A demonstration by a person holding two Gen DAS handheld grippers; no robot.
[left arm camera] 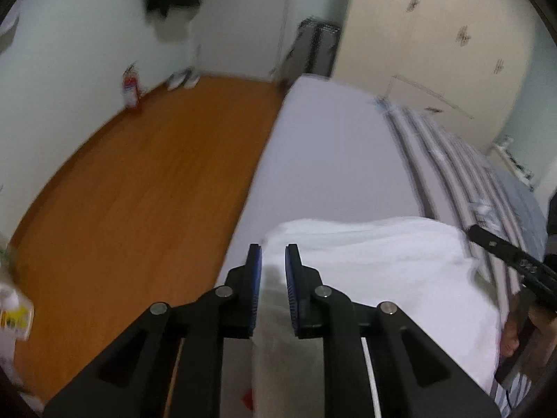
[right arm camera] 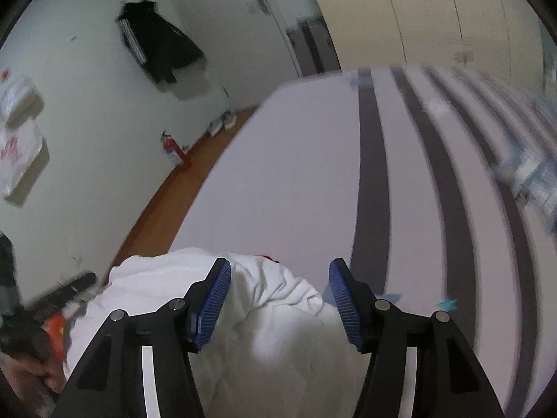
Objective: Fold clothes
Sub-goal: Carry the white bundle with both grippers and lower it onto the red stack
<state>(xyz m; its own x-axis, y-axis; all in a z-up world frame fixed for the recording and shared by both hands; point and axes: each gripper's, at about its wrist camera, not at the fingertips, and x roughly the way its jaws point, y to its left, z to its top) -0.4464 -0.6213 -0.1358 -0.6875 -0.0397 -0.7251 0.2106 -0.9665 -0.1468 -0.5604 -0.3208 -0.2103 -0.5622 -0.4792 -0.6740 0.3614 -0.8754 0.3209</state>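
A white garment [left arm camera: 376, 268] lies bunched on the bed near its left edge; it also shows in the right wrist view [right arm camera: 264, 317]. My left gripper [left arm camera: 273, 257] has its blue pads close together, with a strip of the white cloth between them. My right gripper [right arm camera: 280, 271] is open wide above the garment, its pads on either side of a fold and apart from it. The right gripper also shows at the right edge of the left wrist view [left arm camera: 504, 254].
The bed [left arm camera: 330, 146] has a pale sheet with dark stripes [right arm camera: 372, 160] on its right side. A wooden floor [left arm camera: 139, 191] lies to the left. A red fire extinguisher [left arm camera: 130, 87] and white shoes [left arm camera: 182, 78] stand by the wall. A dark jacket [right arm camera: 156, 45] hangs there.
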